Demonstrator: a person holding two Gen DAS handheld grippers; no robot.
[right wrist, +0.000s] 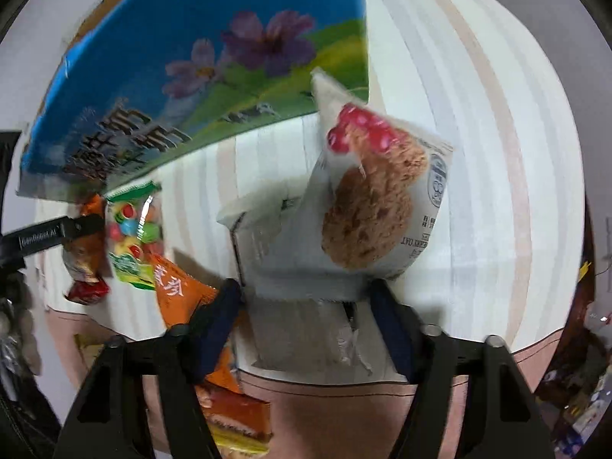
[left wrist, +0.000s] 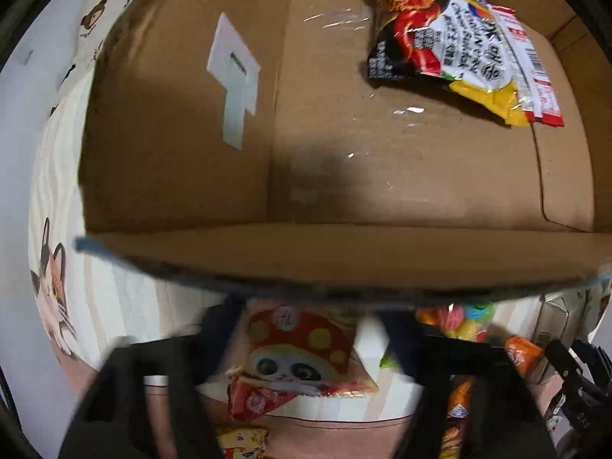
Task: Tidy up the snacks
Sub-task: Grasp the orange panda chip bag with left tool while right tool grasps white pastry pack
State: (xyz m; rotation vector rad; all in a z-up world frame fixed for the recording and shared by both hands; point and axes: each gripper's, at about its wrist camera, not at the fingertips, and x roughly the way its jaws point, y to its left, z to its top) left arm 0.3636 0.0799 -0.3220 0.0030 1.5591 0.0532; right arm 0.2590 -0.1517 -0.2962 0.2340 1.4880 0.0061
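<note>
Overhead, my left gripper [left wrist: 306, 329] hung above the near rim of the cardboard box [left wrist: 214, 176], jaws standing apart with nothing between them. One noodle packet [left wrist: 451, 42] lay on the box floor toward the far right corner; clear tape ran across the bottom seam and a white label [left wrist: 233, 72] sat on the left inner wall. Below the rim, a red panda-print snack packet [left wrist: 302, 359] rested on the striped cloth [left wrist: 114, 298], with a bag of coloured candies [left wrist: 464, 319] just beside it to the right.

My right gripper [right wrist: 306, 298] was clamped on the lower edge of an oat cookie packet [right wrist: 367, 206], held upright above the same cloth, cream and tan stripes with a pink border. The box's outer wall, blue with purple flowers, stood at upper left. Near its base: the candy bag [right wrist: 132, 237], an orange packet [right wrist: 179, 290], more wrappers partly hidden. A cat print [left wrist: 49, 298] and a bear print [left wrist: 93, 13] showed on fabric at the left edge; motion blur softened fine detail
</note>
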